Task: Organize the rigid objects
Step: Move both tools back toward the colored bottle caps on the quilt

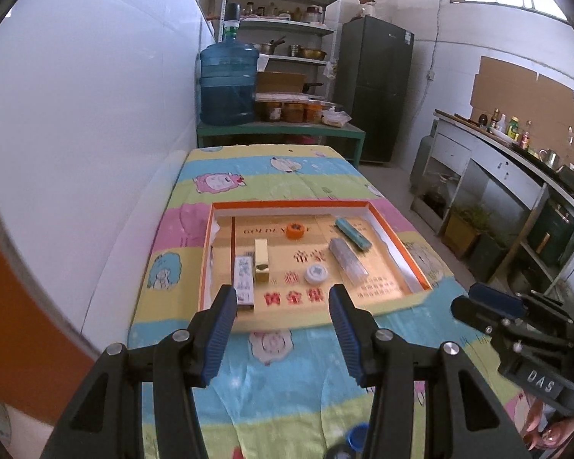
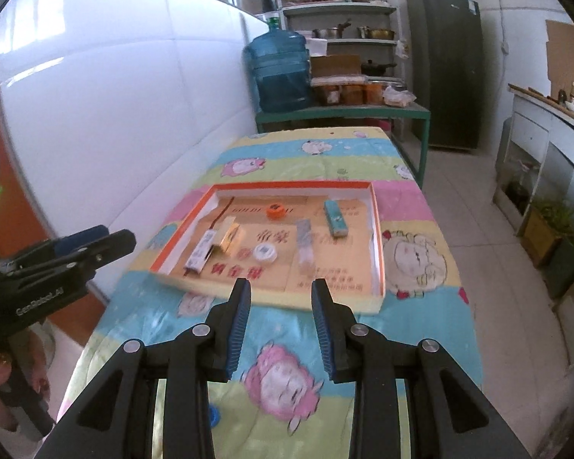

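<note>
A shallow orange-rimmed box [image 1: 287,203] [image 2: 287,185] lies on the cartoon-print tablecloth. It holds an orange cap [image 1: 295,229], a white cap [image 1: 316,273], a teal box [image 1: 353,233], a clear long packet [image 1: 347,261], a gold box [image 1: 262,260] and a narrow white box [image 1: 244,283]. My left gripper [image 1: 283,294] hovers over the box's near edge, open, nothing between its fingers. My right gripper [image 2: 281,287] hangs beside it to the right, also open and empty. A blue cap [image 1: 357,434] [image 2: 213,415] lies on the cloth below the grippers.
A white wall runs along the table's left side. Beyond the far end stand a blue water jug [image 1: 229,84], a loaded shelf and a dark fridge [image 1: 375,88]. A counter [image 1: 516,160] with bottles lines the right. A person's hand [image 2: 0,375] holds the left gripper.
</note>
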`<state>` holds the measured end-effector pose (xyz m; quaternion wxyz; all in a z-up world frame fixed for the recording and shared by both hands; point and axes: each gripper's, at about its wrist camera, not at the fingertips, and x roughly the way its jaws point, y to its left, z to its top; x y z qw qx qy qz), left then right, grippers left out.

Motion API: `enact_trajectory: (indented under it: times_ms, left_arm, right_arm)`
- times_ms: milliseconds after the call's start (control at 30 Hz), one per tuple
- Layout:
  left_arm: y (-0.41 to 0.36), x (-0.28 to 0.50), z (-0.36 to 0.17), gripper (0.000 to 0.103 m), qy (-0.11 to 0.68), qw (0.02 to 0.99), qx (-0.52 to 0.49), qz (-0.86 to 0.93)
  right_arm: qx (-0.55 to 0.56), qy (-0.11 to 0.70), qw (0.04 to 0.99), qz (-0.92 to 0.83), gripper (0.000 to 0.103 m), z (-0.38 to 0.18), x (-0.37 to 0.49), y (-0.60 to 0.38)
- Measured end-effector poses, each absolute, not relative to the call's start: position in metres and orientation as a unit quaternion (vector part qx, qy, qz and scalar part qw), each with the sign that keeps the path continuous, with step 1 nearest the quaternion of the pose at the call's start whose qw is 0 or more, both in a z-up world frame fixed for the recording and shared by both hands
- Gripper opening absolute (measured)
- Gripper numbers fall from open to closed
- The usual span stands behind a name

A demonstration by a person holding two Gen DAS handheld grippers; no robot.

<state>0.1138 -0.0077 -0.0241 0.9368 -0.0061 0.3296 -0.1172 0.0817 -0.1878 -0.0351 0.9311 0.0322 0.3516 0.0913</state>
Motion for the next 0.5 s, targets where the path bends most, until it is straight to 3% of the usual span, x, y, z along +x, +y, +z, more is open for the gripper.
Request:
enact_trajectory:
  times_ms: [33,67,500]
  left_arm:
    - [-0.007,0.108,-0.025,0.050,0.329,0.937,-0.008,-0.119]
    - [-0.007,0.103,-0.025,0.050,0.329,0.936,-0.011,-0.122]
    - [0.009,0.049,-0.037,0.050,0.321,0.939,-0.029,-0.123]
  right_arm:
    - [0.029,0.352,0.931,0.090,0.055,-0.035,0.074,-0.184]
    - [0.027,0.351,0.932,0.090,0.063,-0.036,0.069,-0.183]
    - [0.025,0.353,0.930,0.094,0.063,-0.049,0.010,-0.171]
